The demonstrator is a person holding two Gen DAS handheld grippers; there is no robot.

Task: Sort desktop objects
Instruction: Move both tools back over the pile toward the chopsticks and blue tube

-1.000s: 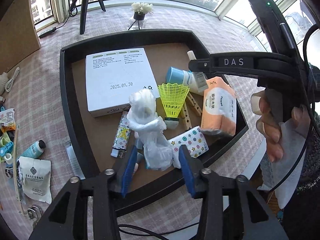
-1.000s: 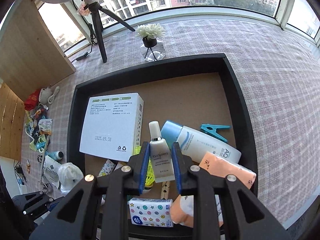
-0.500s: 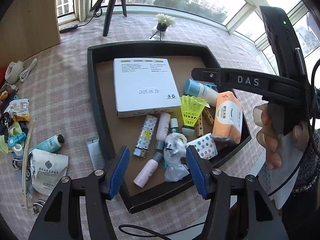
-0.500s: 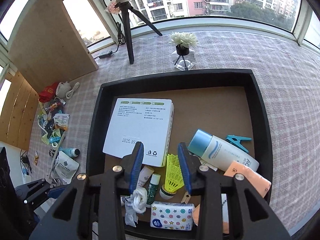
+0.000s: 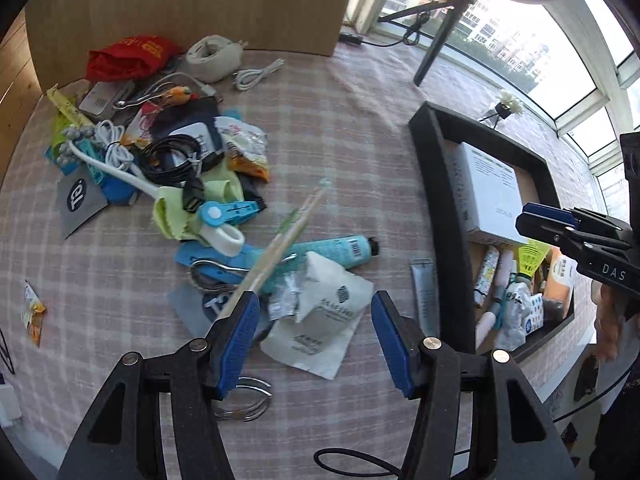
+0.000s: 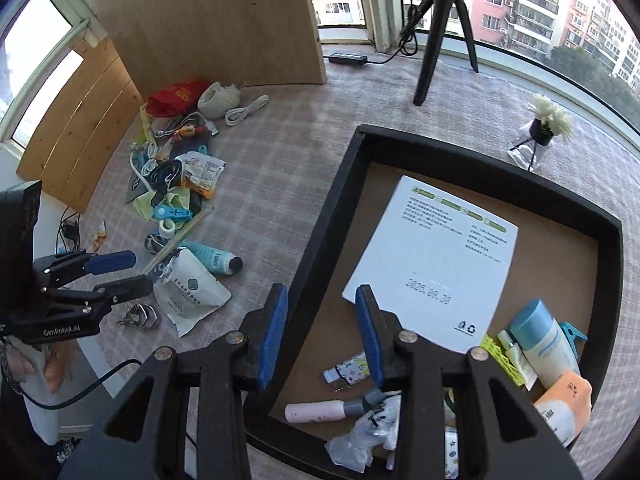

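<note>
Clutter [image 5: 168, 168], checked cloth [image 5: 340, 128] (pink), windows [image 6: 540, 12]

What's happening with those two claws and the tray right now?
Left gripper open, empty, over white pouch in the loose pile. Right gripper open, empty, above tray edge. Chopsticks lie beside the pouch.

Curved windows [image 6: 540, 20], daylight, checked tablecloth [image 5: 340, 128], prob. plywood board [image 6: 216, 20]
</note>
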